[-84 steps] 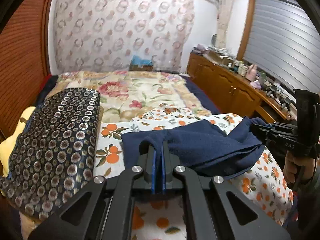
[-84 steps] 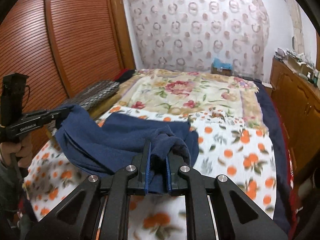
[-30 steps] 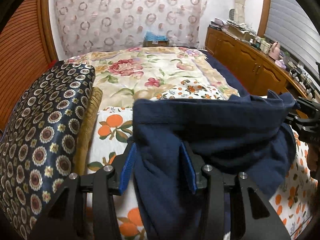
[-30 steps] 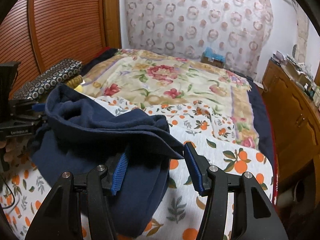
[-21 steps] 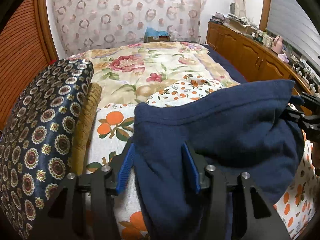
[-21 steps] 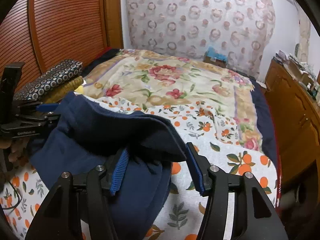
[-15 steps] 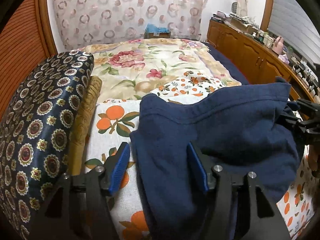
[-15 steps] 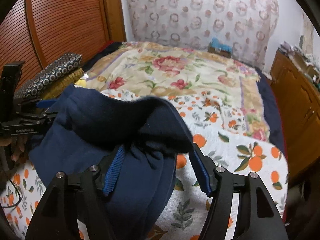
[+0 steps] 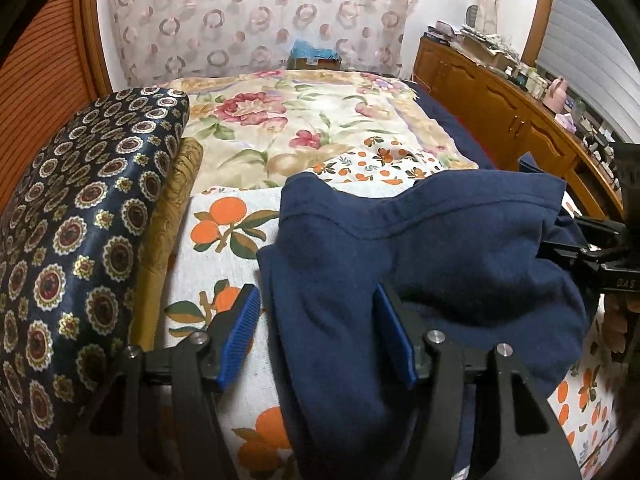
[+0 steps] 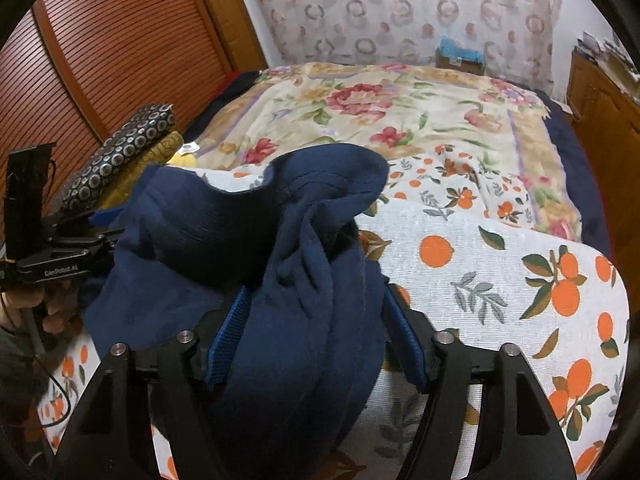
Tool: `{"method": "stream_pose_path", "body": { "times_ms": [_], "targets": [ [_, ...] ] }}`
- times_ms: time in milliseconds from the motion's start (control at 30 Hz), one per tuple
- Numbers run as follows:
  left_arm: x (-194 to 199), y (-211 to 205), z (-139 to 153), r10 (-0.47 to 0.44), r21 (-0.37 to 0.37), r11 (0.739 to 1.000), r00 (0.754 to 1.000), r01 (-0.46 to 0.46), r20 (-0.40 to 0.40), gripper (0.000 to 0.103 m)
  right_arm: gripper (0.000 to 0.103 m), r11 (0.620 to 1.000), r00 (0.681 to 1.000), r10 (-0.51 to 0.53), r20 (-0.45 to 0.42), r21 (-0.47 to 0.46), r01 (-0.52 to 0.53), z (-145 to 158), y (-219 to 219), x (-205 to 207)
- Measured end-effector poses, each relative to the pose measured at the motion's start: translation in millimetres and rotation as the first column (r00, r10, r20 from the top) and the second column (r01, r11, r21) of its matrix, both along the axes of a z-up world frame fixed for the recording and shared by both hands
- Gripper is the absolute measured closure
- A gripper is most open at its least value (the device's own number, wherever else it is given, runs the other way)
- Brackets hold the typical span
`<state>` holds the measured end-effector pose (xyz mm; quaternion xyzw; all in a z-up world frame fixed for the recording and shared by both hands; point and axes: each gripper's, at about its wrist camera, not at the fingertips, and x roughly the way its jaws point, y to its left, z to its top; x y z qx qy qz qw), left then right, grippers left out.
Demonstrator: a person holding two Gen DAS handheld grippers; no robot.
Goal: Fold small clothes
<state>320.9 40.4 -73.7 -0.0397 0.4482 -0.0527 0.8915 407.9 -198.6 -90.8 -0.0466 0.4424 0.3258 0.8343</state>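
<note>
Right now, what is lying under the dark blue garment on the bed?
Under the navy garment lies the white orange-print sheet, showing at its left and right. Whether anything else is beneath cannot be seen; the cloth hides it.

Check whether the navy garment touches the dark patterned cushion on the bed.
Apart. The left wrist view shows the orange-print sheet and a gold cushion lying between the navy garment and the dark patterned cushion.
</note>
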Motion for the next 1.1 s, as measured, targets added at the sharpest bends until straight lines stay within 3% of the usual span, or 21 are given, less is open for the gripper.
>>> {"method": "stream_pose_path", "body": {
  "times_ms": [33,100,200,333,433,600,800,1000,1100],
  "targets": [
    [0.0,1.3,-0.7,0.0,-0.008,1.0,1.0,0.0,0.0,0.044,0.05,1.0,1.0,0.01,-0.01,0.012,-0.01,0.1,0.9,0.1],
    [-0.6,5.4,-2.3,0.008,-0.04,0.999,1.0,-0.009,-0.006,0.044,0.073,0.998,0.999,0.04,-0.025,0.045,-0.039,1.1,0.4,-2.7],
    [-3.4,3.8,2.2,0.009,-0.037,0.999,1.0,-0.009,-0.003,0.044,0.082,0.997,0.999,0.045,0.006,0.056,-0.045,8.4,-3.3,-12.0],
    [-13.6,-2.1,16.2,-0.011,-0.036,0.999,0.999,0.012,0.041,0.044,0.085,0.996,0.997,0.017,0.075,0.087,-0.023,34.4,-20.3,-33.0],
    [-16.2,-2.8,24.5,-0.016,-0.068,0.997,0.997,0.021,0.07,0.044,0.085,0.999,0.992,-0.026,0.122,0.041,0.021,45.2,-33.3,-41.4],
    [-3.7,-11.6,22.2,-0.045,-0.072,0.996,0.998,0.048,0.05,0.044,0.083,0.996,0.994,-0.087,0.061,0.019,0.086,29.1,-48.4,-27.4],
    [8.0,-14.3,4.6,-0.058,-0.107,0.993,0.998,0.057,-0.013,0.044,0.081,0.995,0.992,-0.104,0.066,0.005,0.104,20.4,-46.4,-23.5],
    [7.6,-16.9,4.6,-0.066,-0.131,0.989,0.998,0.065,-0.003,0.044,0.074,0.992,0.992,-0.127,0.025,0.022,0.127,7.8,-49.6,-14.9],
    [8.4,-20.4,4.5,-0.109,-0.203,0.974,0.994,0.106,-0.005,0.073,0.075,0.99,0.991,-0.13,0.001,0.057,0.13,3.9,-52.8,-11.9]
  ]
}}
